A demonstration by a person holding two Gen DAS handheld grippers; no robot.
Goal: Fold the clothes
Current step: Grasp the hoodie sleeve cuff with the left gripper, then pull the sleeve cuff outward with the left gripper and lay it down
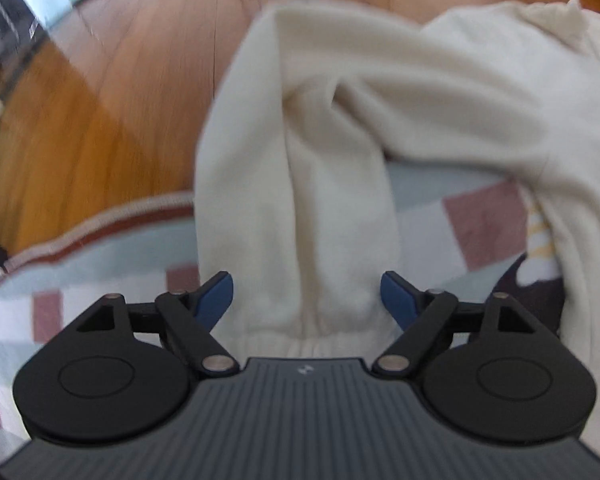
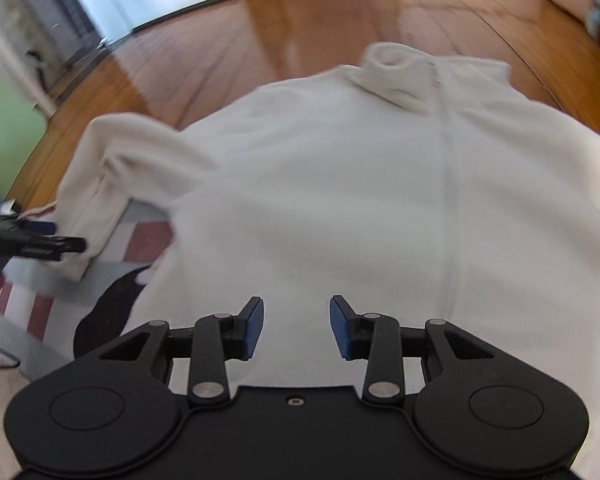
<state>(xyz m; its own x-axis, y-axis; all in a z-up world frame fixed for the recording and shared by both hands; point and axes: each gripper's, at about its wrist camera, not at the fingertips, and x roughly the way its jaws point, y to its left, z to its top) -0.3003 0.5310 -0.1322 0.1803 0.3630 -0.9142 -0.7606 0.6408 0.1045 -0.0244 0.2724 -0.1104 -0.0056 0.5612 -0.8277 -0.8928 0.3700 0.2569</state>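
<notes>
A cream fleece jacket with a high collar and front zip lies spread on a patterned blanket. Its left sleeve runs toward my left gripper, whose blue pads stand wide apart on either side of the sleeve near the ribbed cuff. The left gripper also shows at the left edge of the right wrist view, beside the sleeve end. My right gripper is open and empty, hovering over the jacket's lower front.
The blanket has pink, grey and white blocks and a dark patch. Wooden floor lies beyond it. White walls and a dark rack stand at the far side.
</notes>
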